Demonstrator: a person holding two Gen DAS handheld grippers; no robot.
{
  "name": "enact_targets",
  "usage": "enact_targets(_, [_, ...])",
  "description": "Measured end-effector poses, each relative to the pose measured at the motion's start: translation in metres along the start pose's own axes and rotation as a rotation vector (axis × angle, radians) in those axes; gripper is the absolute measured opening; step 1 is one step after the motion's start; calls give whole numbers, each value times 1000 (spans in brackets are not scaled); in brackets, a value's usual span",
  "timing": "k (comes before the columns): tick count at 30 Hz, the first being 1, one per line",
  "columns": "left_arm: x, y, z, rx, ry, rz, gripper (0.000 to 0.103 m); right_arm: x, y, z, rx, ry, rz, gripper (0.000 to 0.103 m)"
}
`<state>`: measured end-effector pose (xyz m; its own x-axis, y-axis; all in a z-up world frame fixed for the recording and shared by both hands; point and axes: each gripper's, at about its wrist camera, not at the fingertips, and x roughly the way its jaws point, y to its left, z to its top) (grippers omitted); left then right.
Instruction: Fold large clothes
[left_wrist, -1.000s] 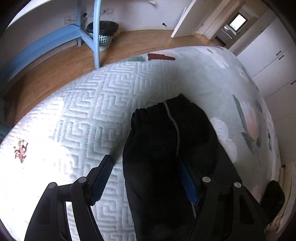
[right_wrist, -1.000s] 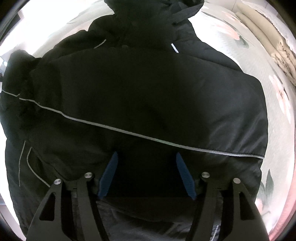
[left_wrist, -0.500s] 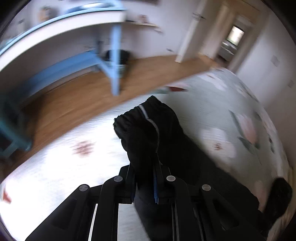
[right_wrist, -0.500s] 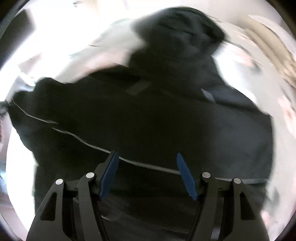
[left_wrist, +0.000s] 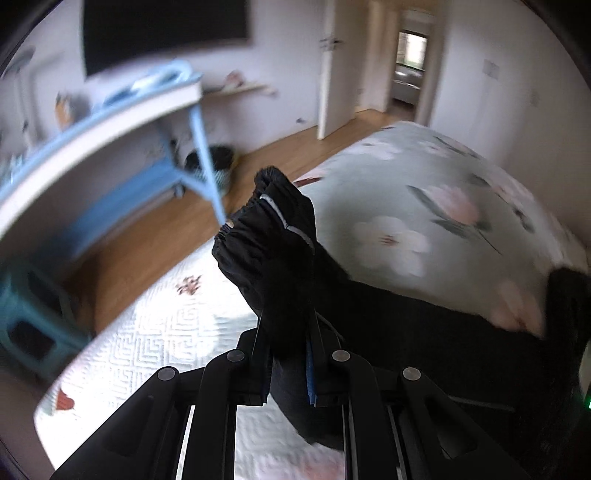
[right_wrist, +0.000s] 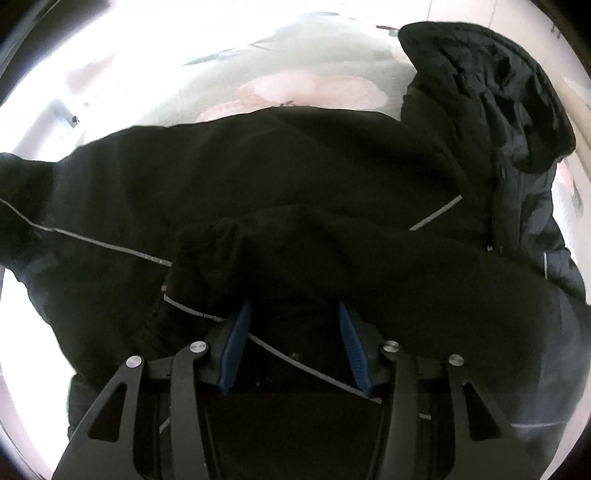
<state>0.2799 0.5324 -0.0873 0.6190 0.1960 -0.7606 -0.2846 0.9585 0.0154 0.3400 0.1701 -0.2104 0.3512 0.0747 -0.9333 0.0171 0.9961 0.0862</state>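
Note:
A large black jacket (right_wrist: 295, 177) with thin grey piping lies on the bed. Its hood (right_wrist: 491, 85) is at the upper right in the right wrist view. My left gripper (left_wrist: 288, 328) is shut on the jacket's sleeve (left_wrist: 273, 236) and holds it raised above the bed, elastic cuff pointing up. My right gripper (right_wrist: 291, 314) is open over the jacket body, its blue pads (right_wrist: 236, 339) apart, with a folded sleeve lying just ahead of the fingertips.
The bed has a pale green floral cover (left_wrist: 424, 206) and a white patterned quilt (left_wrist: 159, 343). Beyond the bed edge are wooden floor, a blue desk (left_wrist: 110, 122), a black bin (left_wrist: 210, 162) and an open door (left_wrist: 336, 66).
My left gripper closed on the sleeve and lifted it off the bed. The right gripper stayed open while its view shifted over the jacket, the hood now at the right.

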Motion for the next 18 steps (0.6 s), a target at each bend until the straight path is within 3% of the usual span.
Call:
enact_targets(4, [-41, -53, -11, 88, -58, -11, 14, -35, -1, -10, 43, -29, 51, 52])
enact_targets(12, [-88, -134, -37, 216, -75, -65, 14, -103, -27, -69, 77, -71, 8, 52])
enact_targets(18, [-116, -177, -56, 295, -96, -93, 14, -121, -63, -102, 153, -47, 20, 52])
